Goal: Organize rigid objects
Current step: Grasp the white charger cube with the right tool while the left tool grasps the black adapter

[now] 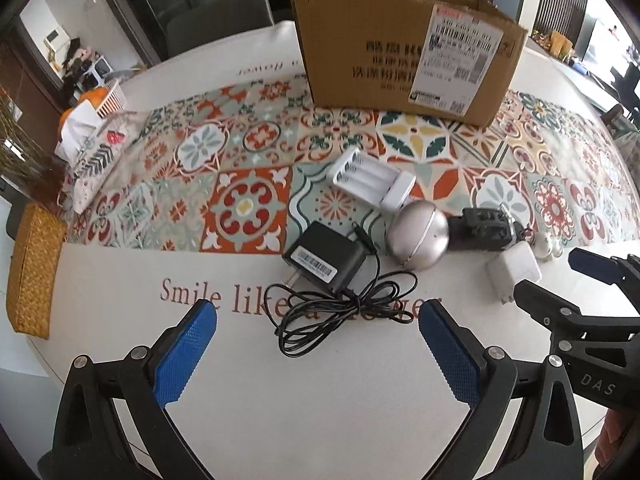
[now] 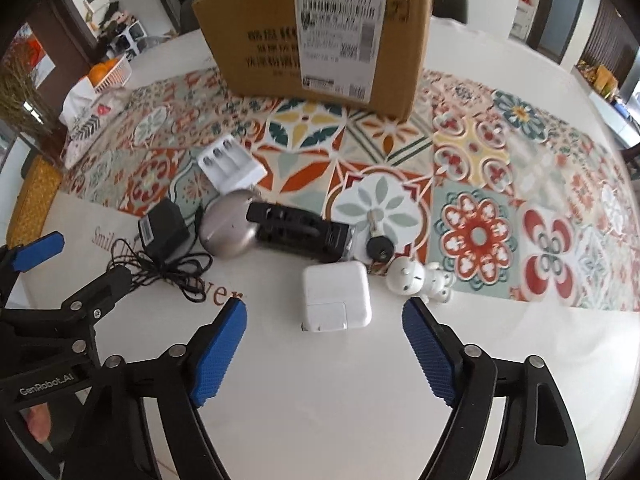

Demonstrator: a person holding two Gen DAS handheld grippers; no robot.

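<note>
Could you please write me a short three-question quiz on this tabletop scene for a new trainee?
1. True or false: the right gripper is shut on the white charger.
2. Which item has a tangled cable? A) the battery charger B) the black power adapter C) the metal ball
3. Fill in: behind the small items on the table stands an open cardboard ____.

Key
1. False: its jaws stand open, with the white charger ahead of them and untouched.
2. B: the cable lies coiled in front of the adapter, between the open fingers of the left gripper.
3. box
</note>
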